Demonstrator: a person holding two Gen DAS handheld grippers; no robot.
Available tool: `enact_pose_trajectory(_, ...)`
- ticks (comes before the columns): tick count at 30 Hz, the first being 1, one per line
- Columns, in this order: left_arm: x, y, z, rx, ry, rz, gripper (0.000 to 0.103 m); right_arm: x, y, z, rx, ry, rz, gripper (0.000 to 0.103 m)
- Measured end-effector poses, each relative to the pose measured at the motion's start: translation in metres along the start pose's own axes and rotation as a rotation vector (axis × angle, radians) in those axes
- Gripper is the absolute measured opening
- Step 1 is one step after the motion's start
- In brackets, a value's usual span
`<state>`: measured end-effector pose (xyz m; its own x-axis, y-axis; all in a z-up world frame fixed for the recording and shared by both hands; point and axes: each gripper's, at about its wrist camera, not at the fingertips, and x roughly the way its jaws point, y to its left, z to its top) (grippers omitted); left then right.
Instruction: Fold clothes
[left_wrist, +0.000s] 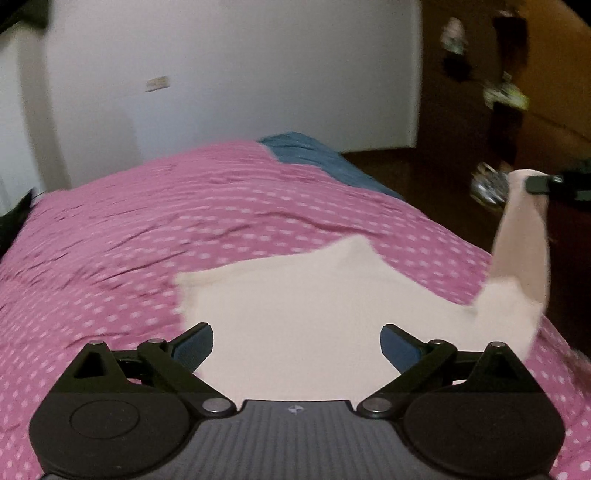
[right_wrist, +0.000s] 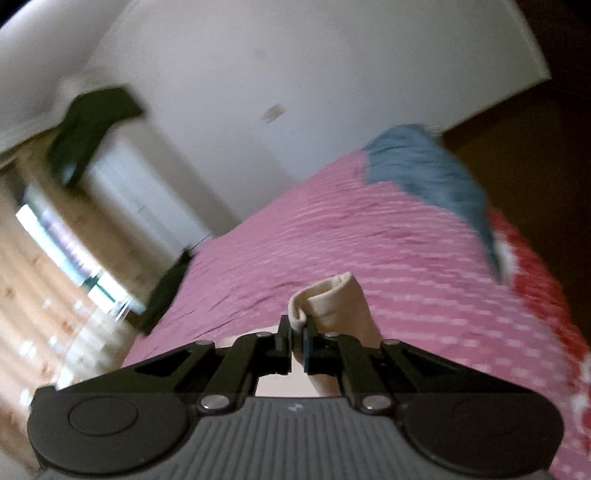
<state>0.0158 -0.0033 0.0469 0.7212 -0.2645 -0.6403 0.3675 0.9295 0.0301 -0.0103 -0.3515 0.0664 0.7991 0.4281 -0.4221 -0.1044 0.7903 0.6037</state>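
So on the far left of the left wrist view there's just the pink dotted bedspread, wrinkly and covering most of the bed, with a white wall behind it. Moving toward the middle, a cream-coloured garment is lying flat on the bedspread, and the left gripper hovers right over its near edge with its jaws spread wide apart, nothing between them. Its blue pads don't seem to be pinching any cloth.

Further back, right of centre, a blue-grey cloth sits at the far end of the bed. Over at the right edge, one sleeve of the garment is pulled up off the bed, and the right gripper is pinching its end up in the air. Dark wooden floor beyond that, plus some blurry stuff I can't make out.

The right wrist view is tilted and blurry, but it backs that up: the right gripper is clamped tight on the sleeve's cuff, which bunches up just past the fingertips, above the bedspread.
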Motion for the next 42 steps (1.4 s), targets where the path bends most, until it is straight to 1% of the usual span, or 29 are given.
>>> enact_pose_trajectory(4,-0.011,0.033,-0.007,-0.089,-0.014,0.057,0.100,0.034,0.056,-0.004,-0.094,0.073,0.113,0.005)
enact_pose_trajectory(6,-0.016,0.049,-0.010,-0.134,-0.020,0.085,0.100,0.049,0.078,-0.011,-0.131,0.117,0.157,0.005)
enact_pose_trajectory(8,-0.020,0.059,-0.015,-0.155,-0.022,0.099,0.100,0.067,0.097,-0.021,-0.158,0.173,0.193,0.005)
enact_pose_trajectory(12,-0.022,0.069,-0.024,-0.183,-0.016,0.110,0.101,0.104,0.128,-0.054,-0.221,0.310,0.247,0.005)
enact_pose_trajectory(13,-0.022,0.070,-0.027,-0.187,-0.012,0.113,0.101,0.110,0.131,-0.059,-0.224,0.330,0.253,0.005)
enact_pose_trajectory(15,-0.020,0.071,-0.029,-0.195,-0.005,0.114,0.101,0.122,0.138,-0.076,-0.232,0.390,0.276,0.008)
enact_pose_trajectory(16,-0.020,0.071,-0.031,-0.198,-0.003,0.114,0.101,0.126,0.138,-0.083,-0.236,0.400,0.267,0.009)
enact_pose_trajectory(18,-0.021,0.072,-0.031,-0.199,-0.004,0.115,0.101,0.129,0.137,-0.087,-0.240,0.419,0.262,0.010)
enact_pose_trajectory(21,-0.022,0.070,-0.029,-0.200,-0.012,0.113,0.101,0.122,0.130,-0.077,-0.247,0.401,0.255,0.013)
enact_pose_trajectory(22,-0.022,0.070,-0.027,-0.203,-0.014,0.110,0.101,0.117,0.124,-0.072,-0.255,0.391,0.251,0.015)
enact_pose_trajectory(23,-0.022,0.068,-0.025,-0.206,-0.018,0.106,0.101,0.115,0.120,-0.065,-0.263,0.382,0.240,0.021)
enact_pose_trajectory(24,-0.021,0.067,-0.023,-0.204,-0.021,0.103,0.101,0.110,0.116,-0.062,-0.262,0.376,0.237,0.024)
enact_pose_trajectory(27,-0.019,0.061,-0.018,-0.197,-0.031,0.097,0.101,0.095,0.105,-0.053,-0.258,0.357,0.230,0.024)
enact_pose_trajectory(28,-0.018,0.059,-0.017,-0.196,-0.027,0.092,0.101,0.092,0.103,-0.051,-0.252,0.351,0.232,0.025)
enact_pose_trajectory(29,-0.016,0.057,-0.016,-0.195,-0.022,0.087,0.101,0.090,0.100,-0.049,-0.248,0.344,0.232,0.028)
enact_pose_trajectory(32,-0.014,0.050,-0.015,-0.182,-0.002,0.062,0.101,0.087,0.095,-0.051,-0.293,0.335,0.196,0.033)
enact_pose_trajectory(36,-0.014,0.047,-0.011,-0.172,-0.010,0.072,0.101,0.088,0.081,-0.060,-0.306,0.396,0.132,0.034)
enact_pose_trajectory(38,-0.012,0.050,-0.008,-0.188,-0.008,0.084,0.101,0.093,0.077,-0.066,-0.294,0.439,0.145,0.035)
enact_pose_trajectory(39,-0.011,0.052,-0.007,-0.196,-0.007,0.089,0.101,0.096,0.077,-0.068,-0.285,0.446,0.151,0.039)
enact_pose_trajectory(42,-0.014,0.059,-0.005,-0.221,-0.012,0.104,0.101,0.117,0.075,-0.076,-0.226,0.502,0.202,0.045)
